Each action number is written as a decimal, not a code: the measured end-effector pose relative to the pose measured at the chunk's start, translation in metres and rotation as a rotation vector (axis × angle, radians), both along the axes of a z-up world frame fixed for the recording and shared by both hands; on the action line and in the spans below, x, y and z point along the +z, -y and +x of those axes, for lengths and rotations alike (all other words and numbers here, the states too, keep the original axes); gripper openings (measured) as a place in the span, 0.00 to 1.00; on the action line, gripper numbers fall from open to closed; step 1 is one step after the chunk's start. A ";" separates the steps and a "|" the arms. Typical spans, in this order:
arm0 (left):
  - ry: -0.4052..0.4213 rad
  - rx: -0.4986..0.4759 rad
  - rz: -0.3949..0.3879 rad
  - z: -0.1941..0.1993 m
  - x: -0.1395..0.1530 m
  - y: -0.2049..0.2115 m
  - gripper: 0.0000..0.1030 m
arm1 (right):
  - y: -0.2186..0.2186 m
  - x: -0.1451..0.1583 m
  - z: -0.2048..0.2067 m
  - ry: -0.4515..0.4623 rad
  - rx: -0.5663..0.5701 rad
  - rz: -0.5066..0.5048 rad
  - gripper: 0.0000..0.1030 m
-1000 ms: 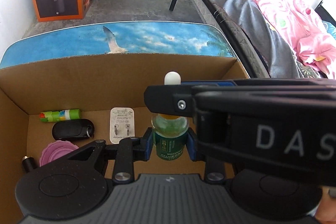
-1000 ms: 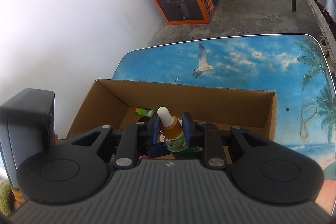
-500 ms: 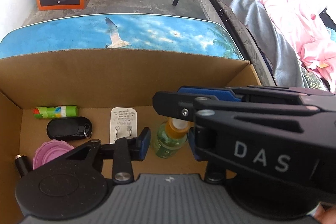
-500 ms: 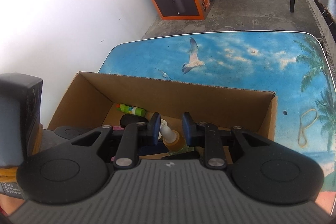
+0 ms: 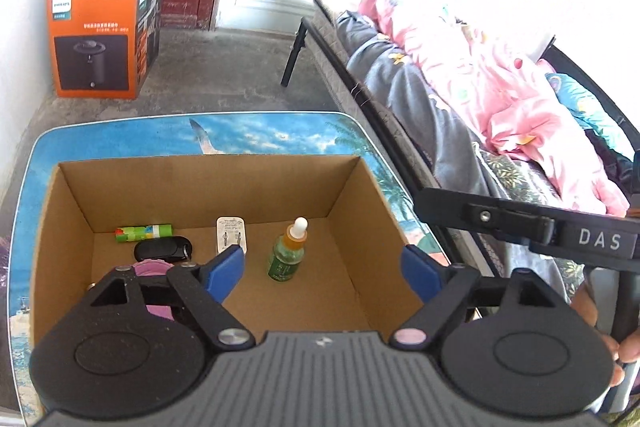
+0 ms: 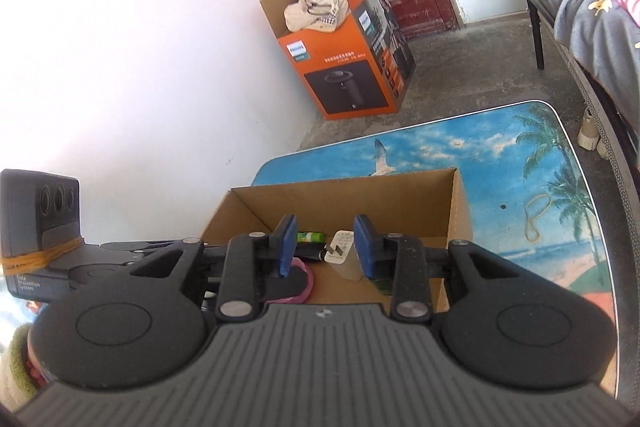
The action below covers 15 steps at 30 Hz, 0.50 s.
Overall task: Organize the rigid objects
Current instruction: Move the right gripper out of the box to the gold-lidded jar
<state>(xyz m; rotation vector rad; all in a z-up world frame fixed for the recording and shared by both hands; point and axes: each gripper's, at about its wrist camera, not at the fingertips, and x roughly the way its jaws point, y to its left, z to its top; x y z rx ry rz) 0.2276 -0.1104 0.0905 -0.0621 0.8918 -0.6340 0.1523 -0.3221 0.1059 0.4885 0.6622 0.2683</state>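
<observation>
A green dropper bottle (image 5: 287, 254) with an orange neck and white tip stands upright on the floor of the cardboard box (image 5: 200, 187). My left gripper (image 5: 324, 269) hangs above and in front of it. Its jaws are opening wide and nothing is between them. In the box lie a white charger (image 5: 231, 233), a green glue stick (image 5: 143, 231), a black key fob (image 5: 163, 249) and a pink lid (image 5: 154, 269). My right gripper (image 6: 325, 246) is over the box (image 6: 456, 195). Its jaws are opening too and are empty, with the charger (image 6: 340, 247) behind the gap.
The box sits on a table with a blue beach print (image 6: 520, 155), where a rubber band (image 6: 536, 215) lies to the right. An orange carton (image 5: 104, 39) stands on the floor beyond. A bed with a pink blanket (image 5: 480, 87) runs along the right.
Both grippers held the dropper bottle a second ago. They have let go, opened and pulled up and back. The bottle now stands alone in the box.
</observation>
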 end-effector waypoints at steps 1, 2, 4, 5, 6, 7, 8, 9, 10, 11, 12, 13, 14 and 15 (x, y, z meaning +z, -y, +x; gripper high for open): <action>0.020 -0.008 -0.009 -0.013 0.004 -0.007 0.88 | -0.001 0.002 -0.016 0.012 -0.003 0.011 0.35; 0.031 -0.015 -0.014 -0.025 0.007 -0.014 0.88 | -0.002 0.002 -0.032 0.021 -0.008 0.023 0.36; 0.045 -0.024 -0.023 -0.049 0.009 -0.028 0.90 | -0.007 0.000 -0.058 0.026 -0.005 0.042 0.40; 0.055 -0.028 -0.024 -0.061 0.008 -0.035 0.90 | -0.010 -0.003 -0.070 0.026 -0.007 0.053 0.40; 0.067 -0.025 -0.024 -0.074 0.006 -0.043 0.91 | -0.013 -0.006 -0.080 0.025 -0.010 0.062 0.40; 0.077 -0.018 -0.022 -0.085 0.003 -0.051 0.92 | -0.018 -0.010 -0.090 0.020 -0.009 0.070 0.41; 0.084 -0.010 -0.015 -0.095 -0.001 -0.057 0.93 | -0.022 -0.015 -0.098 0.015 -0.013 0.079 0.41; 0.089 -0.001 -0.004 -0.105 -0.006 -0.062 0.93 | -0.027 -0.021 -0.107 0.008 -0.018 0.094 0.42; 0.092 0.002 0.009 -0.113 -0.011 -0.066 0.93 | -0.031 -0.027 -0.113 -0.001 -0.014 0.112 0.43; 0.094 0.007 0.024 -0.121 -0.018 -0.073 0.93 | -0.038 -0.034 -0.116 -0.015 -0.006 0.133 0.44; 0.096 0.019 0.037 -0.128 -0.024 -0.078 0.93 | -0.043 -0.040 -0.117 -0.028 0.001 0.155 0.44; 0.100 0.027 0.047 -0.134 -0.030 -0.080 0.93 | -0.049 -0.047 -0.118 -0.043 0.010 0.173 0.45; 0.100 0.036 0.053 -0.141 -0.039 -0.085 0.93 | -0.055 -0.053 -0.118 -0.059 0.020 0.187 0.45; 0.095 0.042 0.058 -0.145 -0.048 -0.090 0.93 | -0.064 -0.061 -0.115 -0.084 0.033 0.198 0.45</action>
